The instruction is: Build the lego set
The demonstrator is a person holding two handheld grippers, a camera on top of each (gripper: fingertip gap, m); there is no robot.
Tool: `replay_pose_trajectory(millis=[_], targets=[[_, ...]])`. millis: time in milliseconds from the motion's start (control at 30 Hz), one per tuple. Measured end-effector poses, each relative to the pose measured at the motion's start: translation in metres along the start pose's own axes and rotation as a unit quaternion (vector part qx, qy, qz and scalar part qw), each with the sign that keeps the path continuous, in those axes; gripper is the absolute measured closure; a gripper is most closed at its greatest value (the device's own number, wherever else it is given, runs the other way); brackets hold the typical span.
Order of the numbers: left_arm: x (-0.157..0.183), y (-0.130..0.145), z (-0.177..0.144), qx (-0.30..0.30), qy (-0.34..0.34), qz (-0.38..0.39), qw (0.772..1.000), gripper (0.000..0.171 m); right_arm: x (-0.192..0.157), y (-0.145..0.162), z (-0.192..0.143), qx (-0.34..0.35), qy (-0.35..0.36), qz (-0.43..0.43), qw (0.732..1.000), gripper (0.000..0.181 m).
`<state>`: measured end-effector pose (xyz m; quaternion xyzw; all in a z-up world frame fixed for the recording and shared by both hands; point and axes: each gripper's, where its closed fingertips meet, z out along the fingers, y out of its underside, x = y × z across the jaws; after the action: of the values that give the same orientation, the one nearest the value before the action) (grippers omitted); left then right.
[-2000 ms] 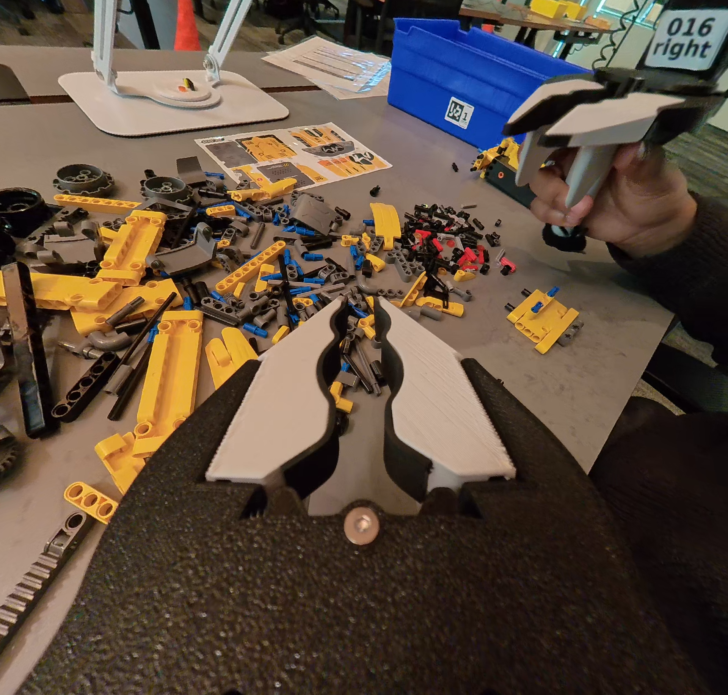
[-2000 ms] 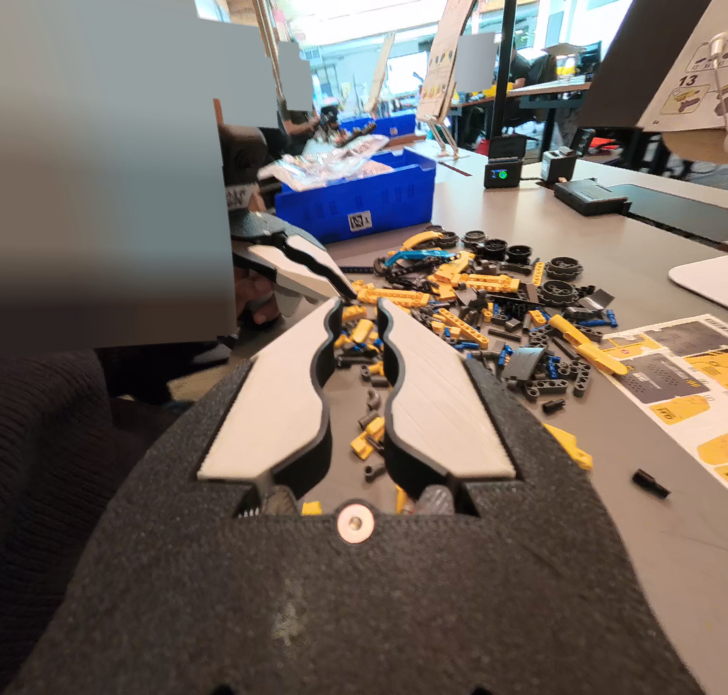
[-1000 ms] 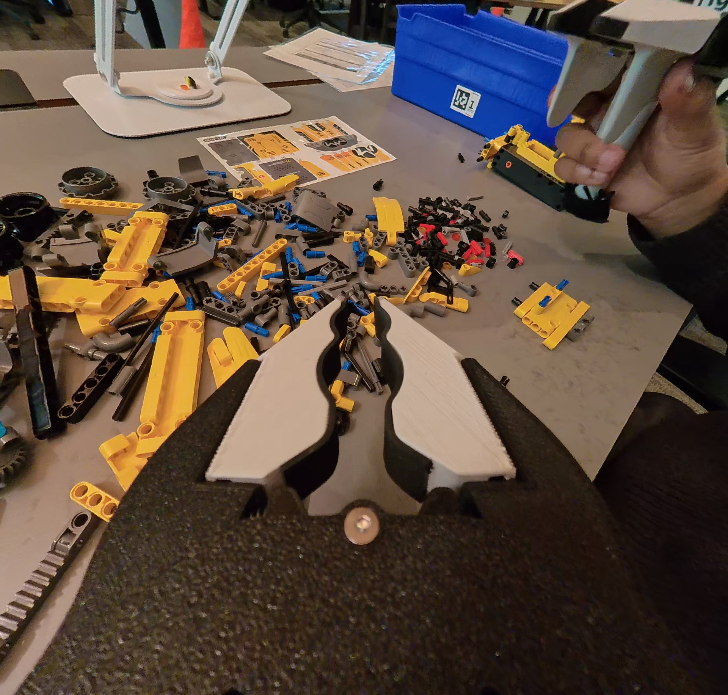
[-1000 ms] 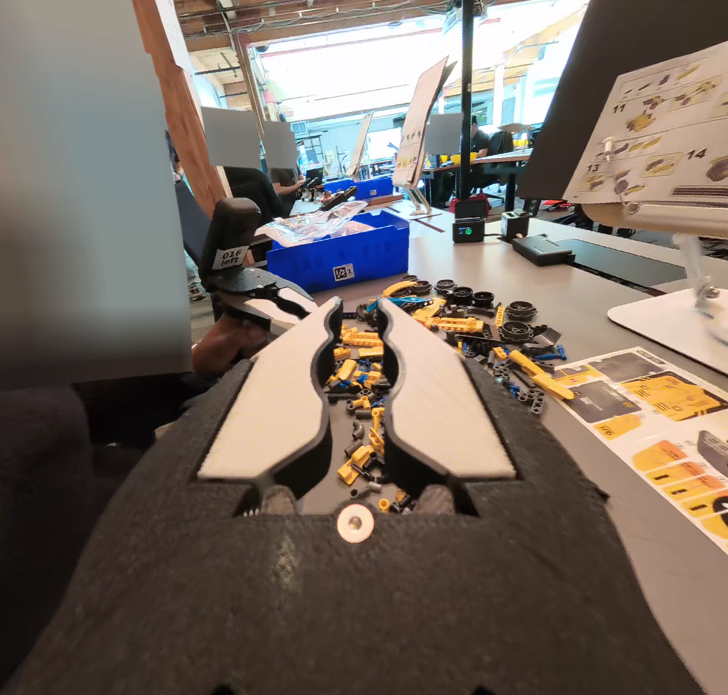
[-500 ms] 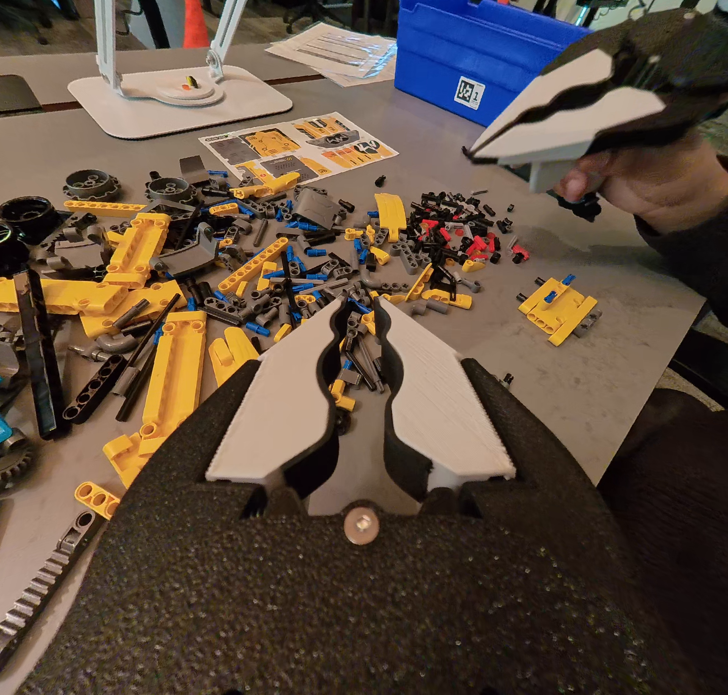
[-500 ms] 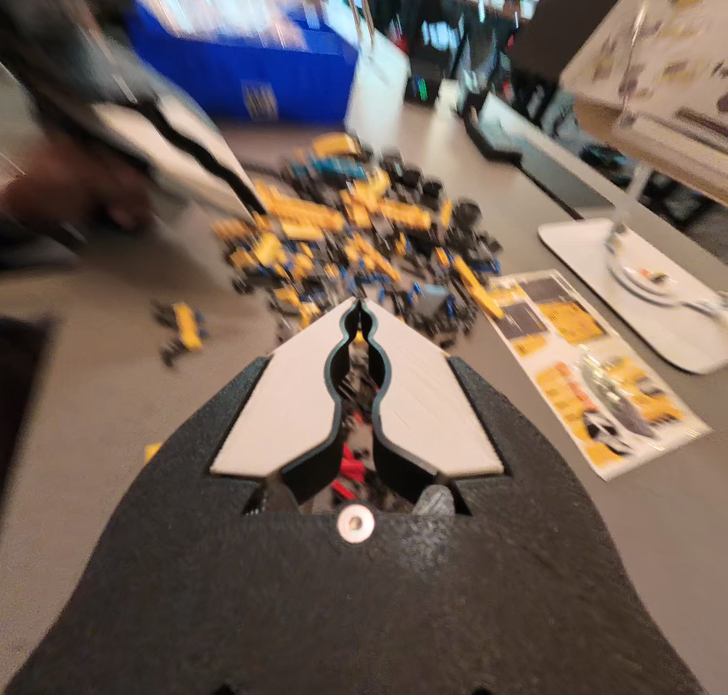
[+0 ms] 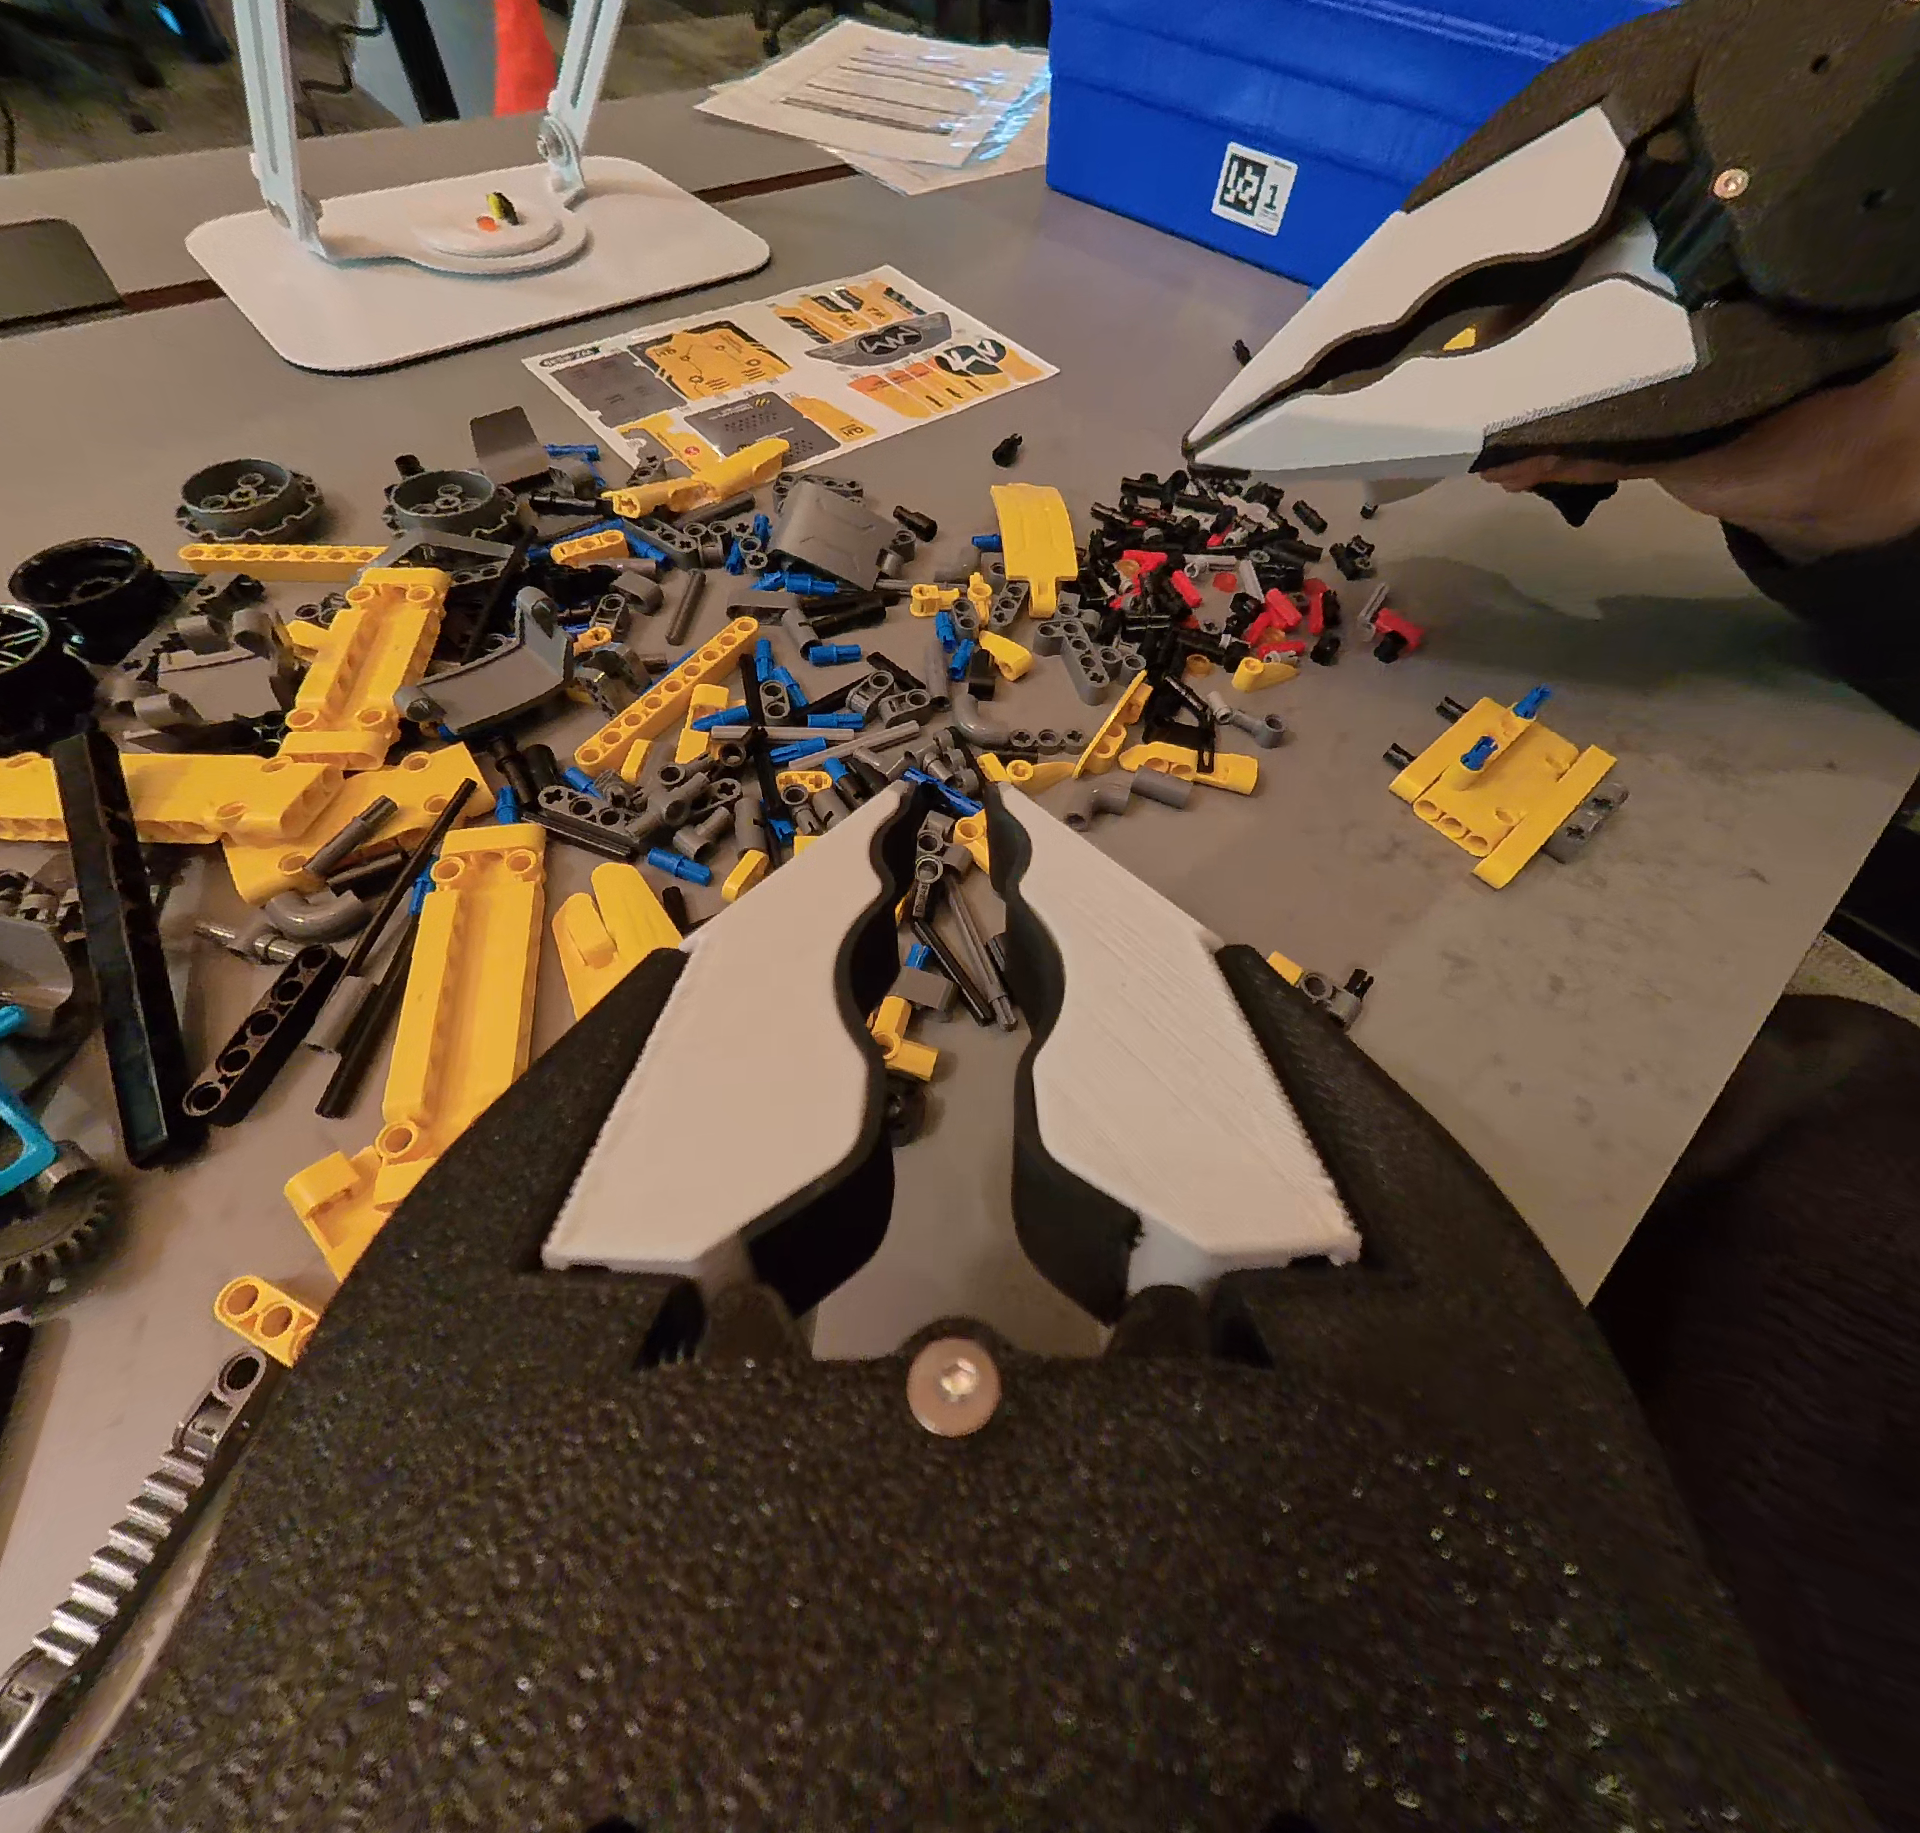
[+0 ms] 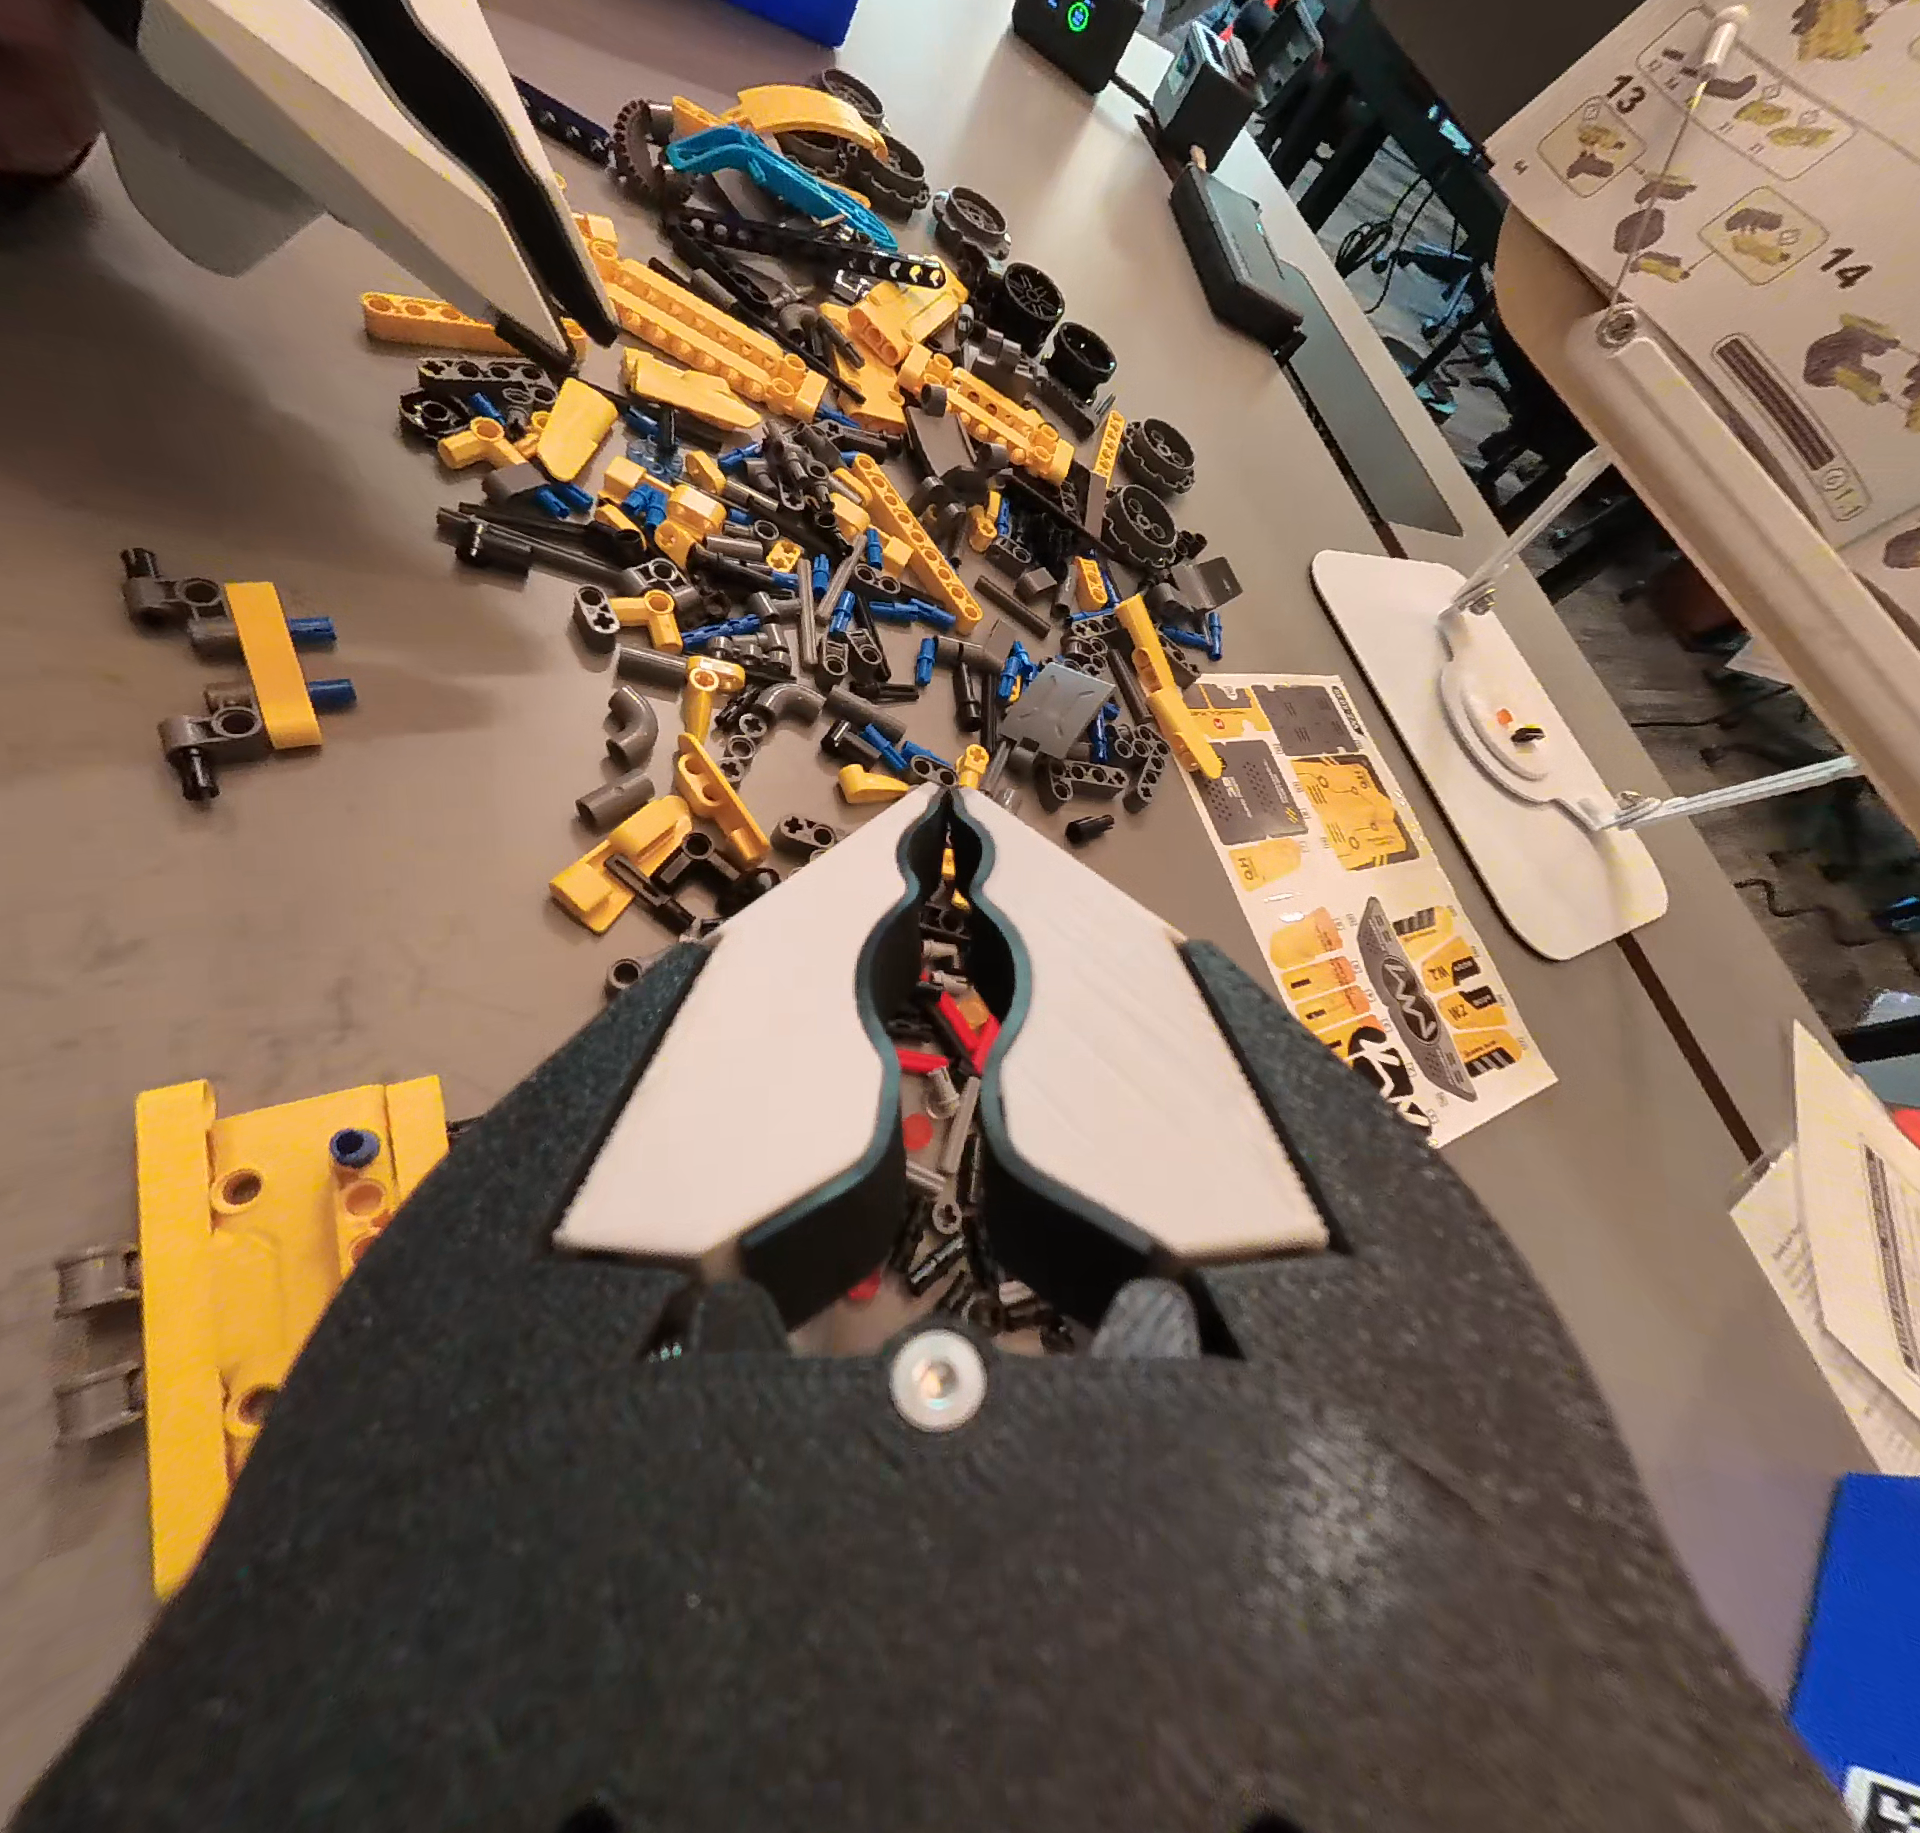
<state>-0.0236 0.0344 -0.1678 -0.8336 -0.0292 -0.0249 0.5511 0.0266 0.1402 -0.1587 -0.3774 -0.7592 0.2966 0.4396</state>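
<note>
The left tongs (image 7: 951, 796), black-bodied with white fingers, are hovering over the near edge of a scattered heap of yellow, grey, black and blue plastic building pieces (image 7: 665, 703) on the grey table (image 7: 1558, 1004). Their tips are standing slightly spread with nothing pinched between them; thin black axles (image 7: 961, 936) are lying on the table beneath the gap.

The right tongs (image 8: 945, 794) are reaching down with tips pressed together, or very nearly so, pointing at the cluster of small black and red pins (image 7: 1205, 578). Whether they are pinching a pin cannot be told.

A small yellow assembly with blue pins (image 7: 1496, 781) is sitting apart from the heap, between the two tongs. A printed yellow and grey sticker sheet (image 7: 790, 365) is lying beyond the heap, and a blue plastic bin (image 7: 1164, 90) is standing behind the right tongs.
</note>
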Motion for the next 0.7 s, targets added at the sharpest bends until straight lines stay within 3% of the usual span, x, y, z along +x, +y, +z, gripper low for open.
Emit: replay_pose_trajectory(millis=[700], targets=[[0.0024,0.0056,0.0051,-0.024,-0.010,0.023,0.999,0.160,-0.0023,-0.0042,-0.0016,0.008,0.002,-0.012,1.000,0.181]])
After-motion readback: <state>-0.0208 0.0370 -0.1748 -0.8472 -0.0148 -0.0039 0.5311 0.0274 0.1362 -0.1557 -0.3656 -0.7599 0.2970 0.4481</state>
